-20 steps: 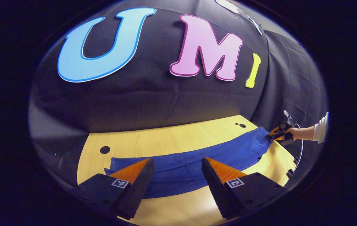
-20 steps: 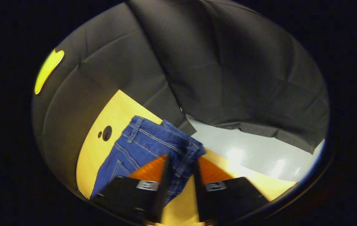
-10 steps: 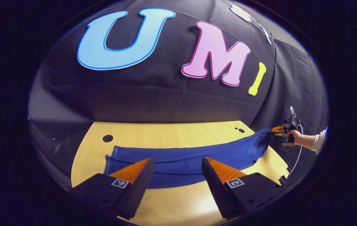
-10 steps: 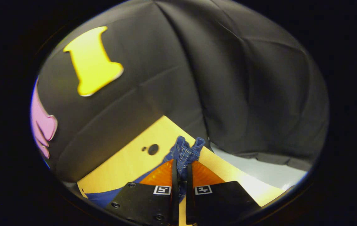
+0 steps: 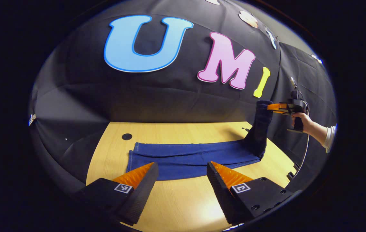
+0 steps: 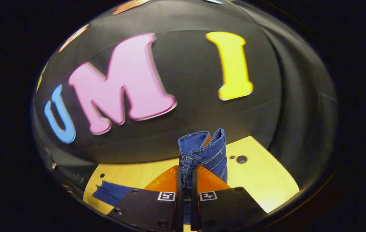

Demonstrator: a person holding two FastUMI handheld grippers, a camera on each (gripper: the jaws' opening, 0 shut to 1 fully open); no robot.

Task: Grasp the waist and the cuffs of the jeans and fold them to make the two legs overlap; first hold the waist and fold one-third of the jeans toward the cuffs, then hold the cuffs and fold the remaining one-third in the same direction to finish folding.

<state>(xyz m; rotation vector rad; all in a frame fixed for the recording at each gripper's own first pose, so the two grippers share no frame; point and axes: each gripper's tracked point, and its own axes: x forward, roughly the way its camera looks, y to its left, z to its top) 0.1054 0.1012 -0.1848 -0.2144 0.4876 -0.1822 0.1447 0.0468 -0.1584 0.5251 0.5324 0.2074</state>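
Hand (image 5: 300, 120) holds right gripper (image 5: 269, 107) level, fingers pinching the waist (image 6: 203, 151) up; jeans (image 5: 189, 155) lie lengthwise across table (image 5: 183, 206); left gripper (image 5: 182, 169) hovers, fingers apart.

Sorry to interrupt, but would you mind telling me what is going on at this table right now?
A person is folding a pair of blue denim jeans on a light wooden table. The right claw is shut on the waist and holds it raised above the table, while the legs lie flat with the cuffs at the far end. The left claw hovers open near the legs, gripping nothing.
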